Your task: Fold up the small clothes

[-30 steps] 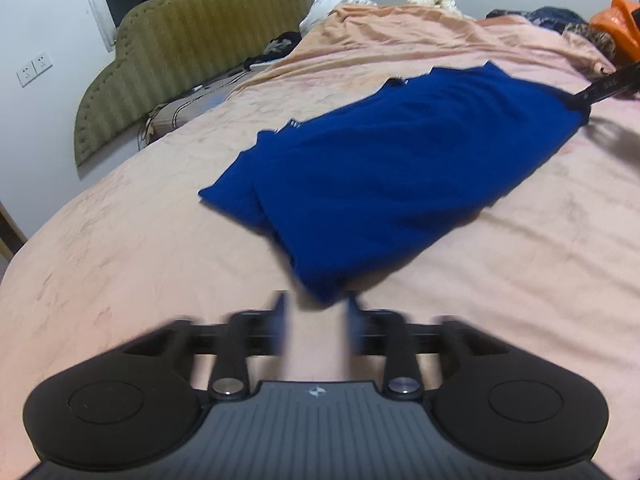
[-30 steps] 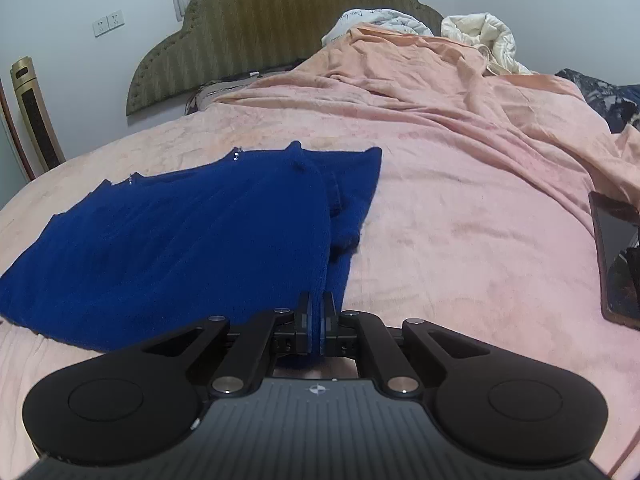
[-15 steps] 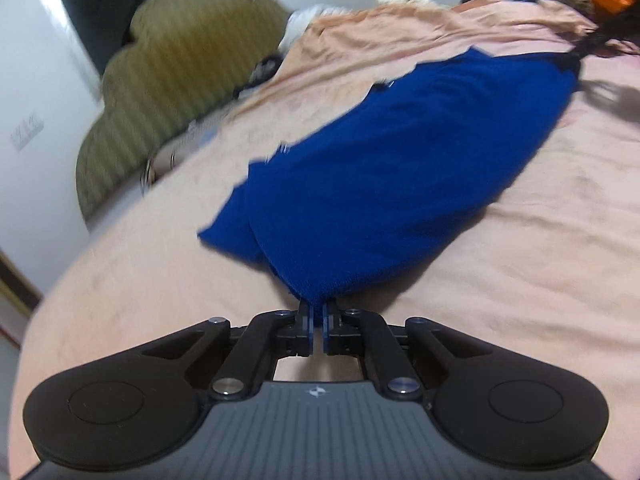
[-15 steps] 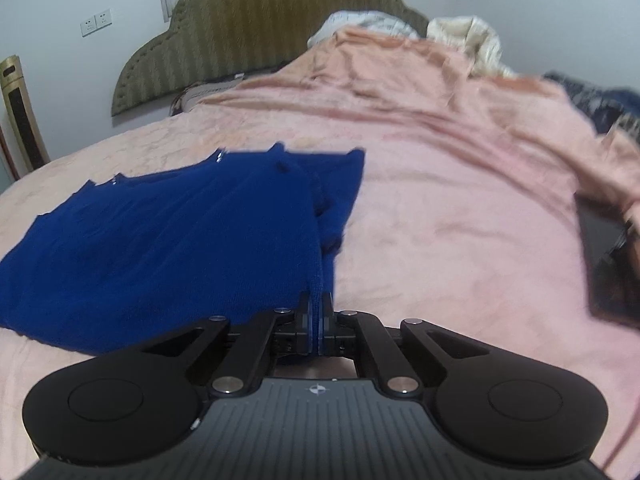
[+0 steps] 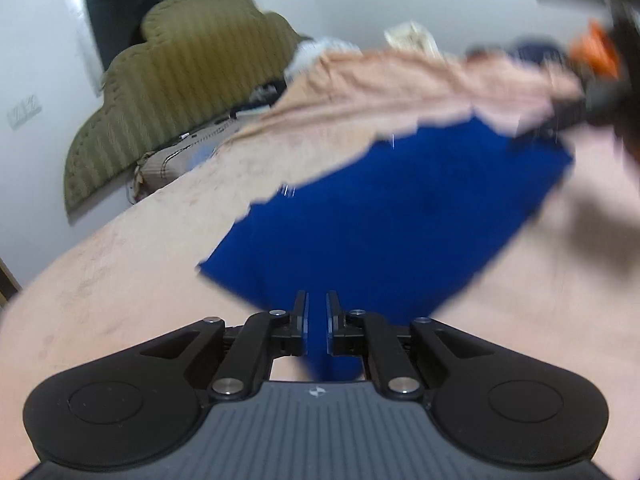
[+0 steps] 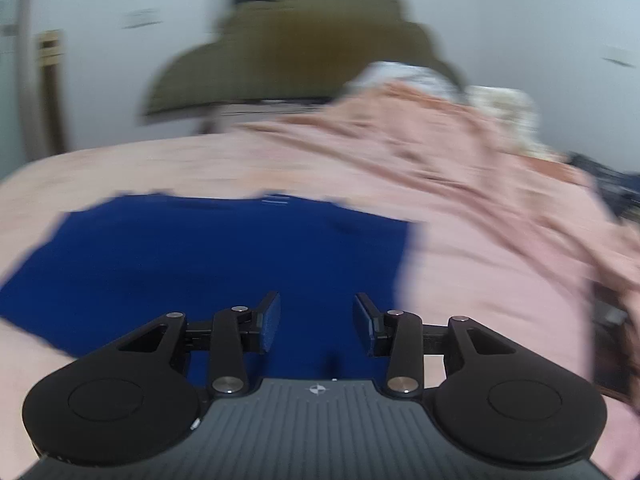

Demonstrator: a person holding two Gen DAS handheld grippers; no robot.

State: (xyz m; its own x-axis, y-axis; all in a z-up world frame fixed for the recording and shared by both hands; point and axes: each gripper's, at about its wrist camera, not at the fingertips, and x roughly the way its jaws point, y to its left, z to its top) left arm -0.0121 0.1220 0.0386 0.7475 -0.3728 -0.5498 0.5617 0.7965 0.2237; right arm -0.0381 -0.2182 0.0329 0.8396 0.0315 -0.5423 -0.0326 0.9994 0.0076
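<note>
Left gripper clamped on the near corner of the blue garment, cloth pinched in the narrow gap between its fingers. Right gripper spread wide, holding nothing, poised over the garment's near edge. Garment spread flat on the pink bedspread. Farther back, rumpled bedding, then the olive headboard against the white wall

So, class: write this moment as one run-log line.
task: fold small clothes | left tool: narrow gap, blue garment between fingers | right tool: open above garment | surface: pink bedspread | views: blurred
</note>
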